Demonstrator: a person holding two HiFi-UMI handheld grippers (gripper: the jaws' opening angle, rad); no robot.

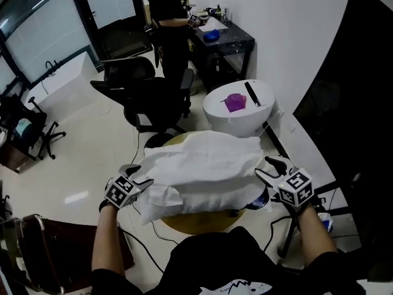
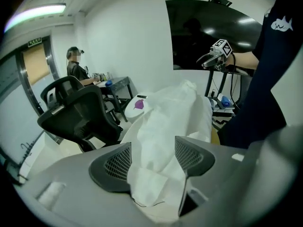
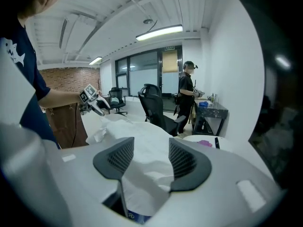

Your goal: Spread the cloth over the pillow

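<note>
A white cloth lies crumpled over a white pillow on a small round yellow table. At the pillow's left end my left gripper stands open. In the left gripper view its jaws are wide apart, and a loose corner of the cloth hangs between them without being pinched. At the pillow's right end my right gripper is open too. In the right gripper view the cloth lies slack between its spread jaws.
Beyond the table stands a white round drum with a purple thing on top. Black office chairs are behind it on the left. A person works at a black desk. A brown cabinet stands near left.
</note>
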